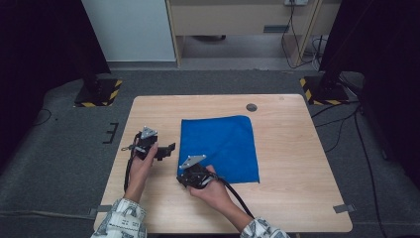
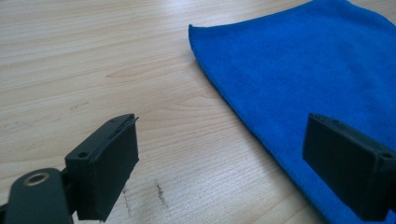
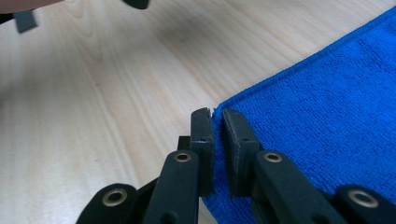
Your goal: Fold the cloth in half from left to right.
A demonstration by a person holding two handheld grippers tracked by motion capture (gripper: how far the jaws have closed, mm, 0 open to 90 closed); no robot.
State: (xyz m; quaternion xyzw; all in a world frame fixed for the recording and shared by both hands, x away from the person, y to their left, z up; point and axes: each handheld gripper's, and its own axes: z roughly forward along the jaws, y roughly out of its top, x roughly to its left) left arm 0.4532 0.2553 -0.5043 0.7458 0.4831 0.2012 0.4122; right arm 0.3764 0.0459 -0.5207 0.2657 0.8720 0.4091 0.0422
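Pinching the blue cloth (image 3: 327,121)'s near-left corner — right hand-held gripper (image 3: 217,116); long axis runs away.

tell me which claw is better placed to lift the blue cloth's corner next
Right. The right claw is shut on the near corner of the blue cloth, while the left claw stands open above the bare table beside it.

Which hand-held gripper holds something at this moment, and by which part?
The right hand-held gripper is shut on the blue terry cloth, pinching its near-left corner. The left hand-held gripper is open and holds nothing.
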